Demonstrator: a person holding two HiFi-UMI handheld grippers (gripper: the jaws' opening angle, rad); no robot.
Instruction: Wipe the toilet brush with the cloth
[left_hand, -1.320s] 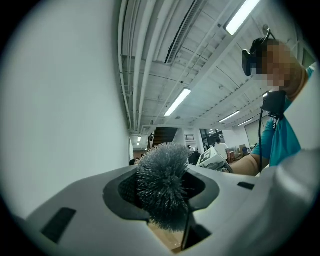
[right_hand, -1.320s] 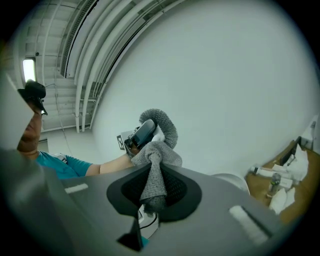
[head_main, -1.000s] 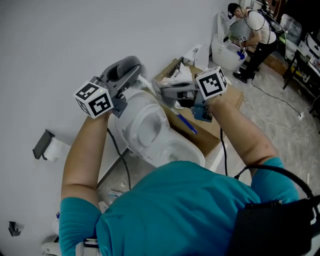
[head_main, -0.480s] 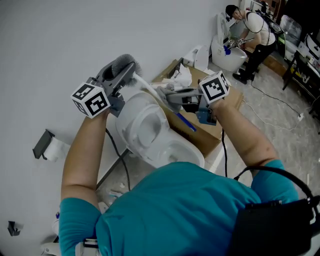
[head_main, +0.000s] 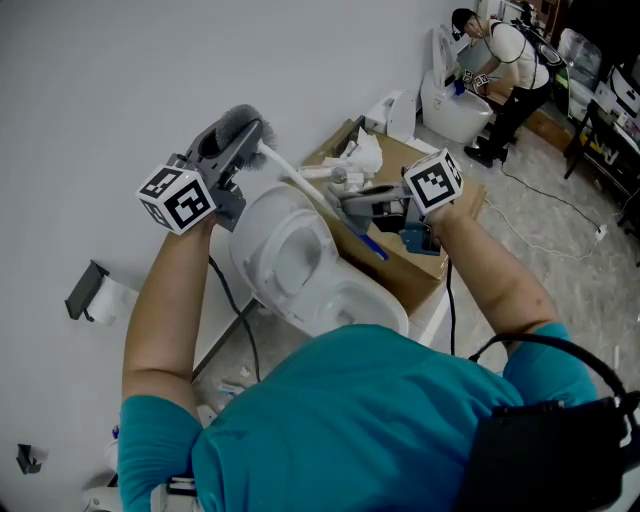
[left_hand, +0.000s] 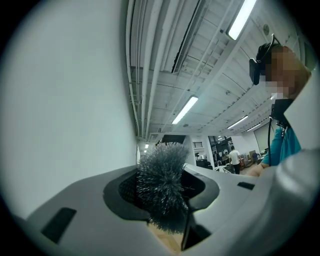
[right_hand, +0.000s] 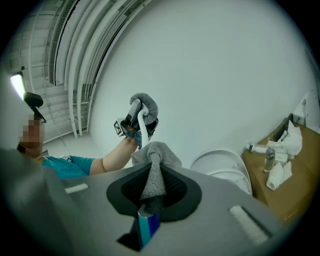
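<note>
From above, the head camera looks steeply down on the left gripper (head_main: 238, 135) and right gripper (head_main: 340, 195), each gripper's camera sits close behind its own jaws, and the right one sees the left gripper (right_hand: 141, 117) beyond its jaws too.

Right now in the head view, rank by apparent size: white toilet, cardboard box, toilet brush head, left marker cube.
1. white toilet
2. cardboard box, though partly covered
3. toilet brush head and left marker cube look about alike; not ranked
</note>
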